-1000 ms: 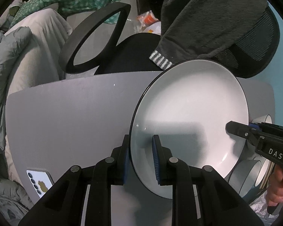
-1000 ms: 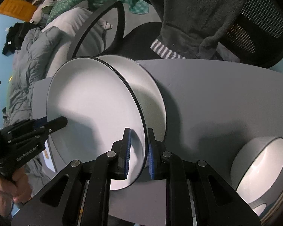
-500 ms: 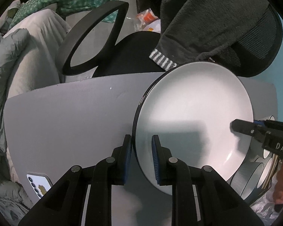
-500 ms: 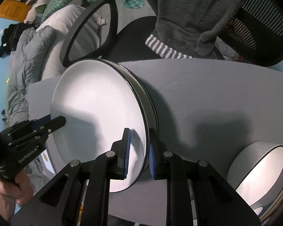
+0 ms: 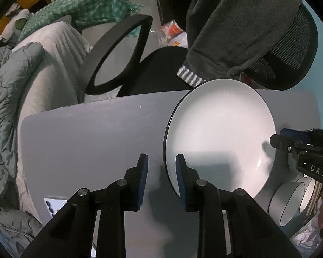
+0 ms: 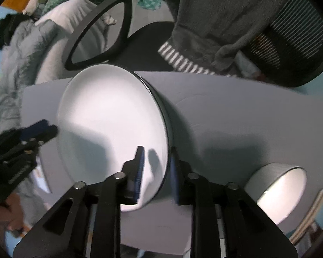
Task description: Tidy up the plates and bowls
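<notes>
Between both claws, the plate [image 5: 220, 137] lies on the worktop [image 5: 92, 142], at 1 o'clock from the open left claw [image 5: 161, 179]; the open right claw [image 6: 156, 172] straddles its rim, nearer.

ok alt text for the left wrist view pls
A white plate with a dark rim lies on a grey table, its near edge between the open fingers of the left tool. The right tool reaches in at the plate's far right edge, a grey bowl on its side below it; an office chair stands behind.
</notes>
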